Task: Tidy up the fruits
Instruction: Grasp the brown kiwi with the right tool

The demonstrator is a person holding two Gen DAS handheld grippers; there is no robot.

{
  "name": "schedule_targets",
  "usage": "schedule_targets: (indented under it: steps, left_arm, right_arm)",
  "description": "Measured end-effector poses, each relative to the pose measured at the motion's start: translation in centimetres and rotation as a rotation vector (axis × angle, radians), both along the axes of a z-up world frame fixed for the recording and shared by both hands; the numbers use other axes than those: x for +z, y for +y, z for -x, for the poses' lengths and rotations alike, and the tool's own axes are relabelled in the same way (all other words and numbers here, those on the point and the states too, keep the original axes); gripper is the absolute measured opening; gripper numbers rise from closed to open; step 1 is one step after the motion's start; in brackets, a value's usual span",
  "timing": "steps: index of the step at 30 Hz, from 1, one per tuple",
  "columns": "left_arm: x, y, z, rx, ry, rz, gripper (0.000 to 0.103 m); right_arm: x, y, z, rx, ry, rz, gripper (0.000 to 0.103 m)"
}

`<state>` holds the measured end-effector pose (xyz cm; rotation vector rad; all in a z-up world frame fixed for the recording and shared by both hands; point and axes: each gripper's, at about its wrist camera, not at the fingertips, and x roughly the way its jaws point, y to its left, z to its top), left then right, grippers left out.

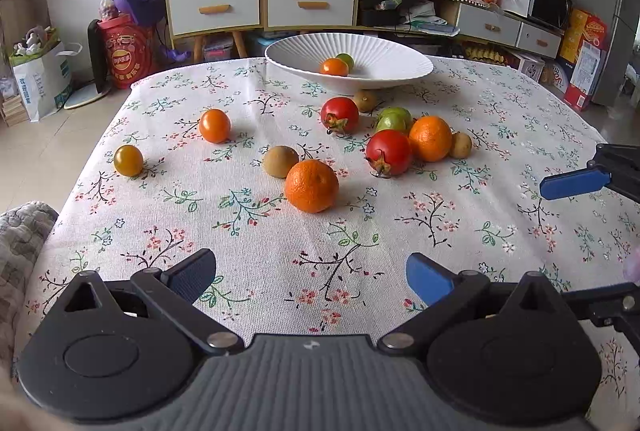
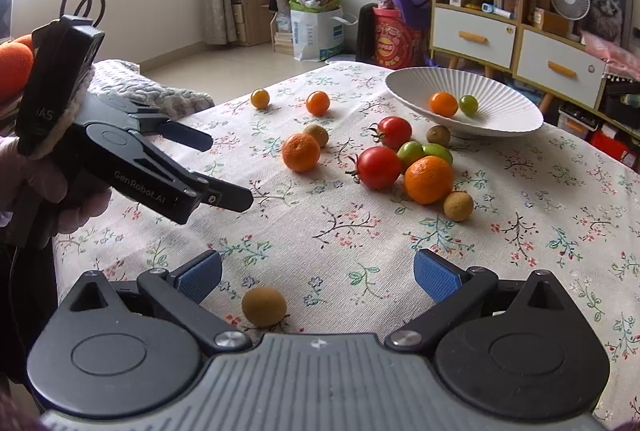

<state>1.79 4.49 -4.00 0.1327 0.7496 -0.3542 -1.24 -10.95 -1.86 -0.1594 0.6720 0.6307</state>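
Right wrist view: both my jaws spread wide and empty, right gripper (image 2: 318, 277) over a small brown fruit (image 2: 264, 306) at the near edge, left gripper (image 1: 311, 277) hanging short of the nearest orange (image 1: 311, 185). Mid-table's a scatter of loose fruit. Far off, the white bowl (image 1: 384, 59) holds only two, so most sorting's left, I'd say.

- Our left gripper (image 1: 311, 277) has black linkage arms, round black housings, silver pivot screws and a ribbed grey body.
- Its pads (image 1: 430, 279) are blue and textured.
- Our right gripper (image 2: 318, 273) is built the same: black arms, silver screws, grey ribbed body, blue pads (image 2: 436, 275).
- In the right view, white "GenRobot.AI" lettering runs along the left gripper's black arm.
- We wear a pale glove (image 2: 28, 171) on the left hand.
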Motion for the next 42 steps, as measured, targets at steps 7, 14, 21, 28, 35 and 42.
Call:
schedule_targets:
  steps: [7,14,21,28,35,42]
  left_arm:
    - [-1.4,-0.5,0.4,-0.009,-0.017,-0.041,0.102]
    - [-2.1,-0.7,0.7,-0.029,-0.053,-0.059,0.102]
    - [-2.3,-0.7,0.5,-0.008,-0.075,-0.043,0.102]
    - [-2.5,-0.9,0.1,0.019,-0.110,-0.051,0.102]
    - [-2.3,-1.4,-0.7,0.020,-0.122,-0.044,0.091]
    - [-2.1,-2.2,-1.6,0.020,-0.124,-0.039,0.076]
  right_arm:
    - [-1.1,1.1,1.6,0.089,-0.004,0.053,0.099]
    - [-1.7,1.8,2.1,0.143,-0.003,0.093,0.075]
    - [-1.8,2.1,2.6,0.172,-0.022,0.101,0.051]
    - [-1.8,1.9,2.4,0.154,-0.034,0.089,0.029]
    - [-1.6,1.7,1.9,0.137,-0.042,0.091,0.024]
    - [-1.6,0.7,0.1,0.052,-0.062,0.109,0.024]
